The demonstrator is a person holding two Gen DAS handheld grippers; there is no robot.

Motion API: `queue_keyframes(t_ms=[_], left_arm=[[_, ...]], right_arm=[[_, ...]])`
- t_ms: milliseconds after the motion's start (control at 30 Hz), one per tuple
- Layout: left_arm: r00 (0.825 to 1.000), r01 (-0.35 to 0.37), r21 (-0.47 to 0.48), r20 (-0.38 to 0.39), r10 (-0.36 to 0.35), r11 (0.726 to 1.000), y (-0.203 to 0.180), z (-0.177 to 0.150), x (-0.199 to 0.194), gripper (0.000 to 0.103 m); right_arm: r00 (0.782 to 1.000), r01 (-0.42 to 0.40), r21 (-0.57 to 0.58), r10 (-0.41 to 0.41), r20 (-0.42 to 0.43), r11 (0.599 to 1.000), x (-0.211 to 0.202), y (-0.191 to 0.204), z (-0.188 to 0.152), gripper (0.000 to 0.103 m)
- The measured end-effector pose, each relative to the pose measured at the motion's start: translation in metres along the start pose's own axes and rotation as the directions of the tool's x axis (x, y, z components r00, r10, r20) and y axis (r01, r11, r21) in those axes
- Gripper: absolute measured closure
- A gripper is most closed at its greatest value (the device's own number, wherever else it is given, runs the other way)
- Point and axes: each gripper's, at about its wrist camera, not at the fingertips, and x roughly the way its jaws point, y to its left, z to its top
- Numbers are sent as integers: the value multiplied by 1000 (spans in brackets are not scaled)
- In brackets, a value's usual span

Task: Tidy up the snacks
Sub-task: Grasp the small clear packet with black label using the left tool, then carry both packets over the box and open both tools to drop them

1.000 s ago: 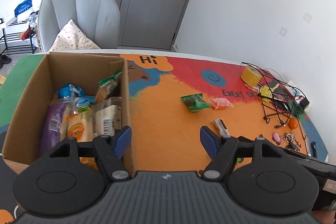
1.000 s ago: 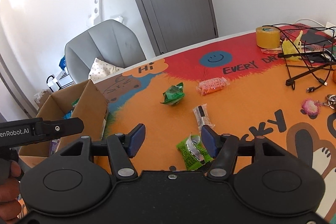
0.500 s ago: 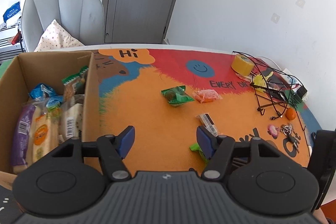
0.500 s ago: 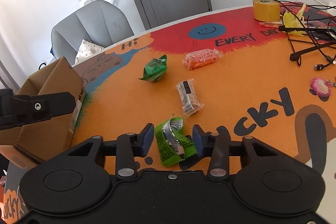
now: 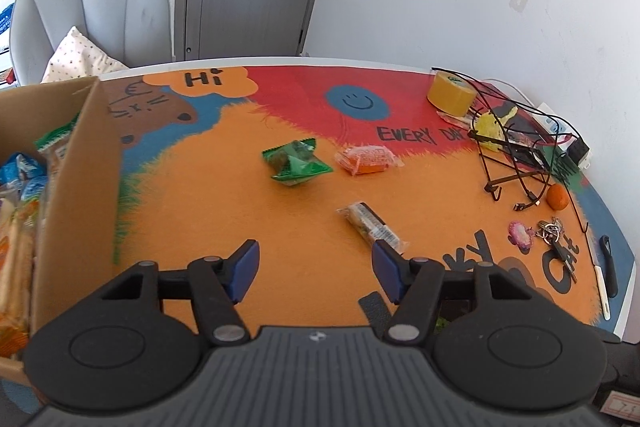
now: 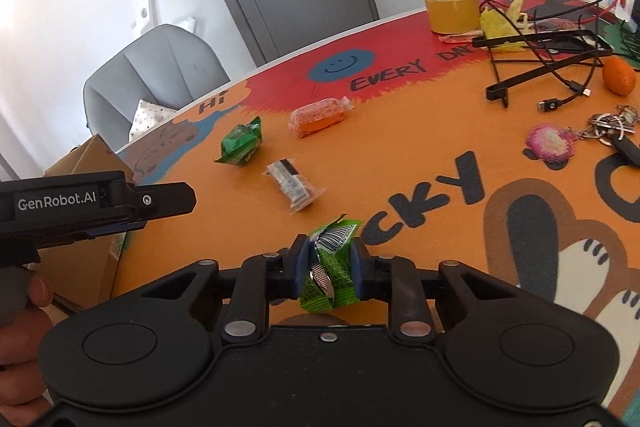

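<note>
The right tool (image 6: 330, 269) is clamped on a crumpled light-green snack packet (image 6: 329, 267), its blue pads pressing both sides, just above the orange table (image 6: 400, 155). The left tool (image 5: 314, 269) has nothing between its blue pads; its jaws stand partly apart and are closing over bare table. Just beyond its right pad lies a clear-wrapped bar (image 5: 370, 225). Farther out sit a dark-green packet (image 5: 297, 163) and, beside it to the right, an orange packet (image 5: 366, 159). At the left edge stands the cardboard box (image 5: 86, 179), with snacks already inside.
</note>
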Motion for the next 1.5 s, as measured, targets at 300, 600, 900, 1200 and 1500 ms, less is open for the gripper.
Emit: queue_keyframes(t_ms=[300,600,900,1200,1500], left_arm=[[1000,-21,32,-16,21,999,-28,2,31,42],[997,-56,58,-41,59,997,-43,7,67,46],[995,-82,98,-49,87,992,-48,2,88,60],[997,-56,97,-50,61,994,-37,-4,73,87],[999,-37,92,-6,38,995,-25,-5,38,87]], right_arm=[[997,51,50,-54,51,997,-7,-30,4,80],[993,90,75,-96,75,993,0,-39,4,78],[993,81,90,-88,76,993,10,-37,-1,70],[993,69,89,-77,89,994,10,-27,-2,75],[992,40,87,-50,119,995,0,-9,-1,75]])
